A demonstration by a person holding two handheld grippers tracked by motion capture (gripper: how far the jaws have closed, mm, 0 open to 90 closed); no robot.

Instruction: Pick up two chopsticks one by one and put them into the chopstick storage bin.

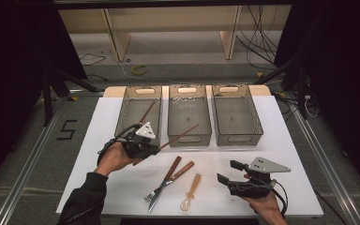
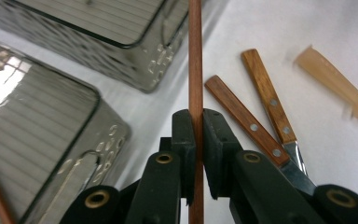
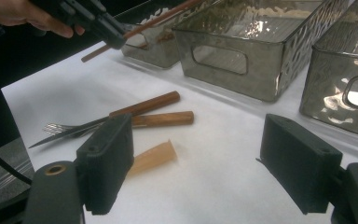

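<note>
My left gripper (image 1: 153, 147) hangs above the table in front of the left bin (image 1: 127, 119), shut on a brown chopstick (image 1: 180, 136) that points toward the middle bin (image 1: 190, 139). In the left gripper view the chopstick (image 2: 195, 70) runs straight up between the pressed pads (image 2: 185, 140). A second chopstick (image 1: 146, 112) leans inside the left bin. My right gripper (image 1: 228, 171) rests low at the front right, open with nothing between its jaws. From the right gripper view its wide-apart fingers (image 3: 105, 163) frame bare table, and the left gripper (image 3: 98, 21) shows at the top left.
A knife and fork with wooden handles (image 1: 172, 171) lie crossed on the white table (image 1: 272, 140), beside a translucent amber utensil (image 1: 193, 186). A third grey bin (image 1: 236, 133) stands at the back right. The person's hands come in from the front edge.
</note>
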